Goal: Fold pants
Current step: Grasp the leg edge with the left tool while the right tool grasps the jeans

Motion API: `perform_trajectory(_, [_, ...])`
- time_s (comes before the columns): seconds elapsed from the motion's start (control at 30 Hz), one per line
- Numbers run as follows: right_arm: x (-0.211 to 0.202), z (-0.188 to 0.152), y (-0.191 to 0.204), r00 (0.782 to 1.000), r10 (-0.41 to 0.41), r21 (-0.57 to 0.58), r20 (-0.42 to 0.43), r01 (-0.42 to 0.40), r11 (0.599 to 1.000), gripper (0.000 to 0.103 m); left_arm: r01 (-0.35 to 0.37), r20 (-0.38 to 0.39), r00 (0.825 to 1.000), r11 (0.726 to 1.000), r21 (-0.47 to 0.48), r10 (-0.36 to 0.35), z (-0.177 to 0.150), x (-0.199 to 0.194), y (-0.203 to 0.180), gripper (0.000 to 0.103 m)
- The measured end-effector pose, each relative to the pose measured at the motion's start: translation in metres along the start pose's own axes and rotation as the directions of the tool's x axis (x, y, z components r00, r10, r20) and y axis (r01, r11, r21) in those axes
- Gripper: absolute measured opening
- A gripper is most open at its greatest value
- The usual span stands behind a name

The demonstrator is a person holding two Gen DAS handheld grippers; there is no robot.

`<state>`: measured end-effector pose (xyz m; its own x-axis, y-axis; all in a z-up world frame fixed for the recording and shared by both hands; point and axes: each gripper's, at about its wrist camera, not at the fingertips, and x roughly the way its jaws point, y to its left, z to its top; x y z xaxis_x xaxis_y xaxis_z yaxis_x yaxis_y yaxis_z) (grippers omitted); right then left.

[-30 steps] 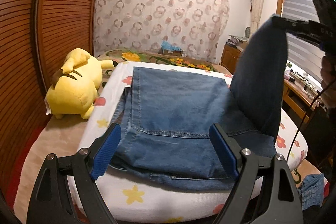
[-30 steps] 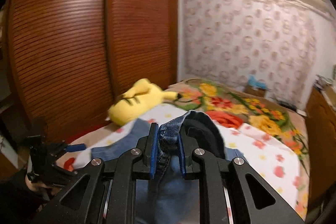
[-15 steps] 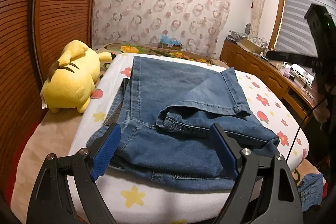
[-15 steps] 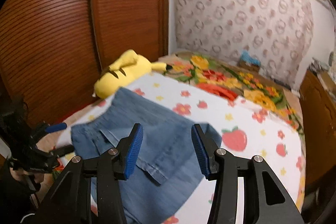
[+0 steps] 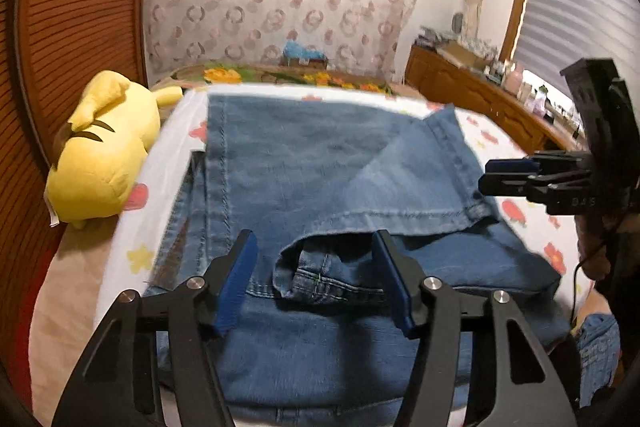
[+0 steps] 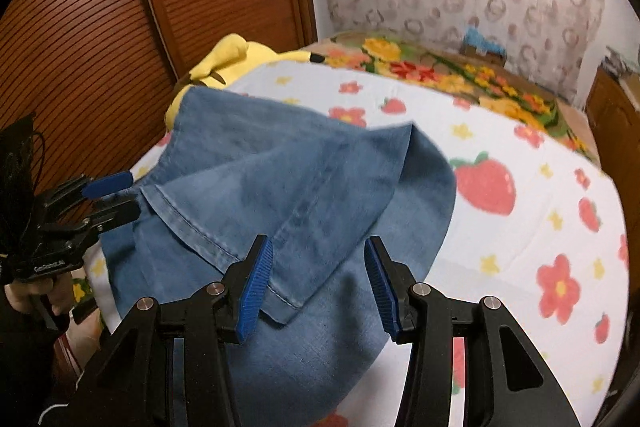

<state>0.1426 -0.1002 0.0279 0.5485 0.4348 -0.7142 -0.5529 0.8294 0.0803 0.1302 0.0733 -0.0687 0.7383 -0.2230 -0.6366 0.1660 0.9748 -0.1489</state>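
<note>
Closing over a bunched fold of denim, the left gripper has its jaws around the cloth but not yet pressing it. The right gripper hangs half open and empty above the hem corner of the pants. These lie on the bed beside a yellow plush, the legs laid back over the seat, slanted and rumpled. So one fold looks done, roughly; squaring it up and a further fold likely remain.
</note>
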Motion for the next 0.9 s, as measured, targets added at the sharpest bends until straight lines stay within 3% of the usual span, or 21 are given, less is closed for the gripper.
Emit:
perform_trajectory(0.1, [0.013, 0.003, -0.003, 0.999, 0.022, 0.018, -0.024, -0.021, 1.0, 0.05, -0.009, -0.051, 0.999, 1.0, 0.017, 0.01, -0.006, 0.014, -0.002, 0.061])
perform_trajectory(0.23, [0.027, 0.006, -0.009, 0.998, 0.039, 0.036, -0.051, -0.037, 0.999, 0.05, -0.012, -0.049, 0.999, 1.0, 0.015, 0.013, -0.011, 0.016, -0.001, 0.061])
perform_trajectory(0.3, [0.032, 0.008, -0.013, 0.997, 0.046, 0.053, -0.058, -0.043, 0.998, 0.05, -0.015, -0.037, 0.999, 1.0, 0.023, 0.016, -0.012, 0.014, -0.003, 0.051])
perform_trajectory(0.37, [0.033, 0.011, -0.014, 0.996, 0.061, 0.071, -0.058, -0.057, 0.996, 0.05, -0.008, -0.016, 1.0, 0.999, 0.031, 0.009, -0.012, 0.009, -0.004, 0.035])
perform_trajectory(0.4, [0.034, 0.009, -0.019, 0.996, 0.067, 0.078, -0.06, -0.062, 0.995, 0.047, -0.007, -0.005, 1.0, 0.999, 0.032, 0.007, -0.012, 0.006, -0.004, 0.032])
perform_trajectory(0.43, [0.035, 0.01, -0.021, 0.995, 0.074, 0.085, -0.062, -0.068, 0.994, 0.031, 0.0, 0.007, 1.0, 1.0, 0.03, 0.0, -0.011, 0.003, -0.003, 0.03])
perform_trajectory(0.53, [0.037, 0.008, -0.03, 0.994, 0.098, 0.087, -0.042, -0.094, 0.992, 0.009, 0.008, 0.036, 0.999, 1.0, 0.027, -0.009, -0.009, -0.005, -0.003, 0.024])
perform_trajectory(0.6, [0.03, 0.012, -0.028, 0.994, 0.105, 0.068, -0.012, -0.104, 0.992, 0.004, 0.004, 0.054, 0.999, 0.999, 0.041, -0.006, -0.01, -0.011, -0.007, 0.023])
perform_trajectory(0.73, [0.006, 0.016, -0.023, 0.992, 0.109, 0.033, 0.063, -0.112, 0.993, 0.003, -0.006, 0.076, 0.997, 0.998, 0.064, 0.001, -0.01, -0.022, -0.014, 0.007])
perform_trajectory(0.9, [-0.029, 0.029, -0.015, 0.982, 0.101, -0.01, 0.16, -0.101, 0.995, 0.002, 0.013, 0.16, 0.987, 0.998, 0.069, -0.024, -0.001, -0.055, -0.023, 0.006])
